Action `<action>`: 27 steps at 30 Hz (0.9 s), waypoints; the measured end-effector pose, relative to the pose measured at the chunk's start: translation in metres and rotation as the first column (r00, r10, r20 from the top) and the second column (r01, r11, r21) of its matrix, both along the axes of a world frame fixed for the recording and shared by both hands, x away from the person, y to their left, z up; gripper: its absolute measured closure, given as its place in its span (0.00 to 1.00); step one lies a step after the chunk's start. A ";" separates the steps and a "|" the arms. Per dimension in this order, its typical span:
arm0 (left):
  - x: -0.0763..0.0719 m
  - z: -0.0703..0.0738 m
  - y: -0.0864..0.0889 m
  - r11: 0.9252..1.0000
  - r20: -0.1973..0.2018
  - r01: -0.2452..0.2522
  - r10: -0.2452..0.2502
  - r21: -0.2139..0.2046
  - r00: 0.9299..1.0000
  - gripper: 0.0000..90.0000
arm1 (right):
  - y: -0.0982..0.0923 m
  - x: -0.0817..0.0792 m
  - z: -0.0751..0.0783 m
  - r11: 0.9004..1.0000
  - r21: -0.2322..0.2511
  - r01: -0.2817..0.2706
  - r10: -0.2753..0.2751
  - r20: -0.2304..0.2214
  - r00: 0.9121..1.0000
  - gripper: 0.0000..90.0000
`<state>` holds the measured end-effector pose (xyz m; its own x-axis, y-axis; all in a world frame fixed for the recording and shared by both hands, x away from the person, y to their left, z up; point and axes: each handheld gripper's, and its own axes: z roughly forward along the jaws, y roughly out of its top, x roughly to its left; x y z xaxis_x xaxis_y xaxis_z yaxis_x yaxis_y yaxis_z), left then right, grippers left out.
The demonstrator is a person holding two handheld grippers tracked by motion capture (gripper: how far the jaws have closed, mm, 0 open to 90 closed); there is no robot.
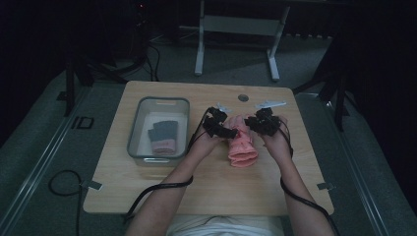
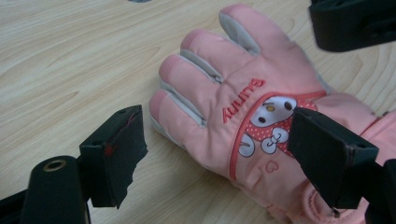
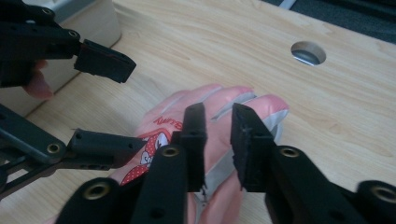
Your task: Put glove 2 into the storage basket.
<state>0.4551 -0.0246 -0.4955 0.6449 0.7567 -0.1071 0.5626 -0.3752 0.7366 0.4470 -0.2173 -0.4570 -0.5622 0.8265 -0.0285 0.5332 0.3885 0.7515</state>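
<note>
left gripper (image 1: pixel 220 127): jaws spread wide, nothing between | right gripper (image 1: pixel 260 122): jaws nearly closed, narrow gap, empty | both forearms reach forward, grippers side by side, near each other

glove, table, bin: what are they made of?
Glove: looks like padded pink fabric, matte, with stitched seams and grey panels between the fingers. Table: wood-grain top, smooth, likely laminate. Bin: translucent, glossy rim, probably plastic.
</note>
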 end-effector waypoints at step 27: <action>0.023 -0.054 0.000 0.991 -0.276 0.001 -0.038 -0.133 0.960 0.20 | -0.033 0.030 -0.062 0.996 0.080 -0.035 0.058 -0.314 0.948 0.53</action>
